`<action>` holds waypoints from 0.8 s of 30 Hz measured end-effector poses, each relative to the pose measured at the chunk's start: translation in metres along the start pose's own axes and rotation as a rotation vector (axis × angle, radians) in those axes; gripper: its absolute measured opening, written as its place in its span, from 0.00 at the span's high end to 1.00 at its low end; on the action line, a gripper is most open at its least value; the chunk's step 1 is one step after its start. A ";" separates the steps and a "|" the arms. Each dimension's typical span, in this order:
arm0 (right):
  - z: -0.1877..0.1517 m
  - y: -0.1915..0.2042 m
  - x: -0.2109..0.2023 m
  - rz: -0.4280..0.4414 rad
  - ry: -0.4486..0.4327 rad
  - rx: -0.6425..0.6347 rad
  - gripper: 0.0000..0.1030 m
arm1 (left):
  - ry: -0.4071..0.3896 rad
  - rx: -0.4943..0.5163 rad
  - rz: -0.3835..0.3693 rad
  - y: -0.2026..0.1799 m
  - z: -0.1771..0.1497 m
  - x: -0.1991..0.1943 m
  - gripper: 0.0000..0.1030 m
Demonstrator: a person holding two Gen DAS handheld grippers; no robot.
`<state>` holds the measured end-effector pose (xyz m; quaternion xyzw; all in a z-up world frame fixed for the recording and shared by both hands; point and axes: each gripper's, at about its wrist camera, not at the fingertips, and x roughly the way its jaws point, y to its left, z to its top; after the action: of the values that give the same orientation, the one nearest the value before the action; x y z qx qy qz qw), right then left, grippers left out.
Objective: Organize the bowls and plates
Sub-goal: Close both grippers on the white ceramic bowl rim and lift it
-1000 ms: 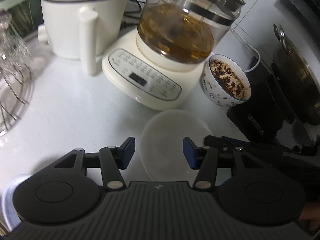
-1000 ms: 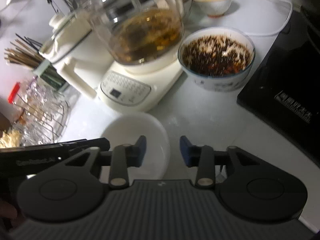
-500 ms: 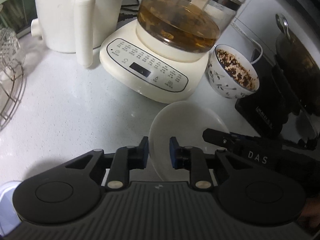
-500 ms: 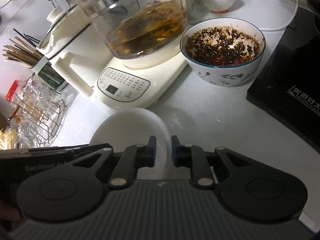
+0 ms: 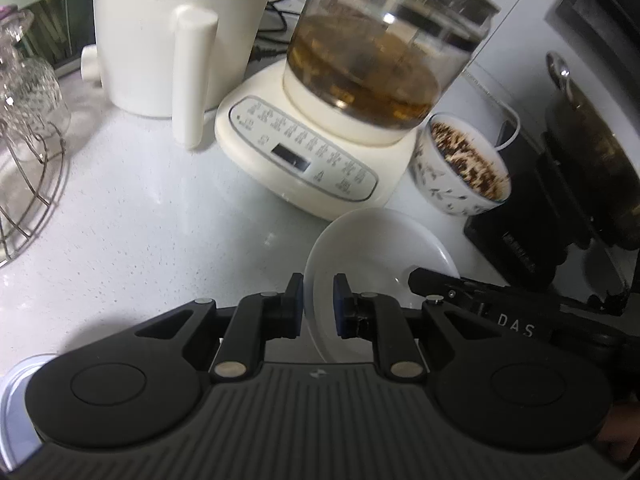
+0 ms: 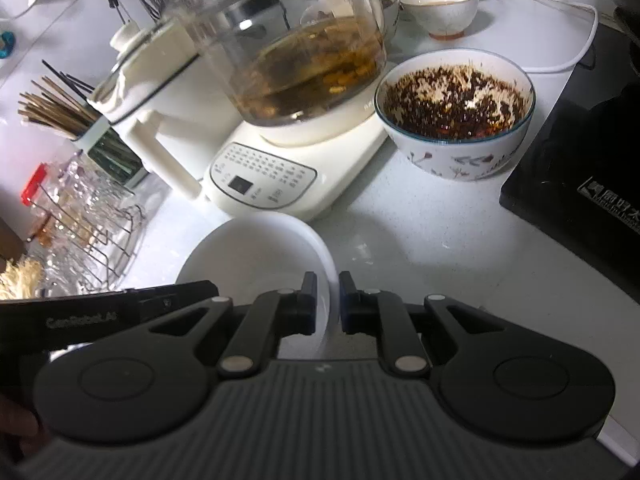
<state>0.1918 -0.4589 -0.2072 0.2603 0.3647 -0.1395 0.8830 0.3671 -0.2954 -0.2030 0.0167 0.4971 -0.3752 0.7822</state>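
A white empty bowl (image 5: 376,248) sits in front of the kettle base on the white counter; it also shows in the right wrist view (image 6: 256,256). My left gripper (image 5: 318,304) is shut on the bowl's left rim, one pad inside and one outside. My right gripper (image 6: 327,300) is shut on the bowl's right rim the same way. Each gripper shows in the other's view, the right one (image 5: 480,300) and the left one (image 6: 120,308). A patterned bowl of dark chili flakes (image 6: 454,114) stands behind, to the right.
A cream kettle base with a glass pot of tea (image 5: 320,160) stands right behind the bowl. A white appliance (image 5: 172,36) and a wire rack with glasses (image 6: 84,220) are at left. A black induction cooker (image 6: 580,184) is at right. Small bowls (image 6: 440,8) stand far back.
Both grippers went from open around the white bowl to shut on its opposite rims. The bowl now looks slightly lifted and tilted.
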 end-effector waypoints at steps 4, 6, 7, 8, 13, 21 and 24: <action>0.013 0.009 -0.020 0.023 -0.010 -0.009 0.86 | -0.015 -0.024 -0.003 -0.007 0.008 -0.023 0.83; 0.021 0.014 -0.029 0.034 -0.008 -0.020 0.86 | -0.028 -0.024 0.007 -0.013 0.014 -0.037 0.83; 0.025 0.016 -0.033 0.041 -0.006 -0.025 0.86 | -0.034 -0.024 0.010 -0.016 0.017 -0.044 0.83; 0.030 0.019 -0.037 0.046 -0.003 -0.030 0.86 | -0.041 -0.025 0.015 -0.018 0.020 -0.051 0.83; 0.049 0.032 -0.053 0.078 0.005 -0.047 0.86 | -0.057 -0.053 0.031 -0.024 0.034 -0.078 0.83; 0.063 0.061 -0.084 0.099 -0.029 -0.105 0.86 | -0.075 -0.053 0.055 -0.031 0.044 -0.118 0.82; 0.065 0.068 -0.088 0.121 -0.032 -0.112 0.86 | -0.082 -0.075 0.048 -0.024 0.044 -0.129 0.82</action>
<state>0.1971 -0.4345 -0.0811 0.2300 0.3415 -0.0694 0.9087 0.3577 -0.2568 -0.0703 -0.0160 0.4776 -0.3379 0.8108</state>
